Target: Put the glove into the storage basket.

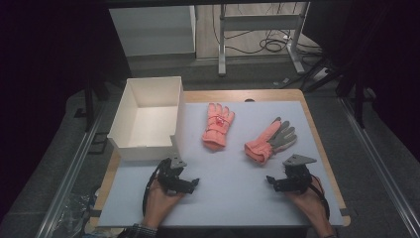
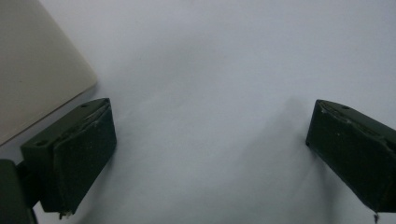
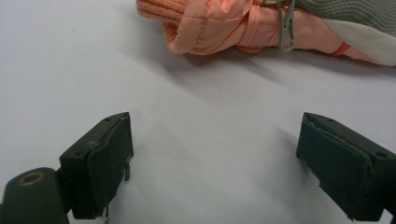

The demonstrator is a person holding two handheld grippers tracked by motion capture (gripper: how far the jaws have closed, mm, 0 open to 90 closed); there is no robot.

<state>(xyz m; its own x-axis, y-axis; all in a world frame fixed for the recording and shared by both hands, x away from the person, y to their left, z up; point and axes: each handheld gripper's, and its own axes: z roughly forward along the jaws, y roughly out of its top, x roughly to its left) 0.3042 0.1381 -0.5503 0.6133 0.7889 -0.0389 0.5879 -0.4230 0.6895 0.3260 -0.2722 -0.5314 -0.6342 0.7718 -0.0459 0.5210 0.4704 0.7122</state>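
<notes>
Sitting empty, white box [image 1: 146, 118]; both tools, L [image 1: 190, 182] & R [image 1: 271, 180], jaws apart, gloves [image 1: 218, 125] outside.

High view: a fixed camera above the person's side of the table, looking forward and down, far enough back to take in the whole white mat [image 1: 233, 198], the white box [image 1: 146, 116] and the floor beyond.
Left gripper view: rides low on the left gripper [image 2: 210, 140], very close to the mat [image 2: 210, 70]; a corner of the box [image 2: 37, 65] sits at its left edge.
Right gripper view: rides on the right gripper [image 3: 215, 154], just above the mat, facing the nearer pink glove [image 3: 243, 28].
Shared ground: the mat appears in all three; the box is common to the high and left views – the glove [image 1: 270, 140] to the high and right views.
</notes>
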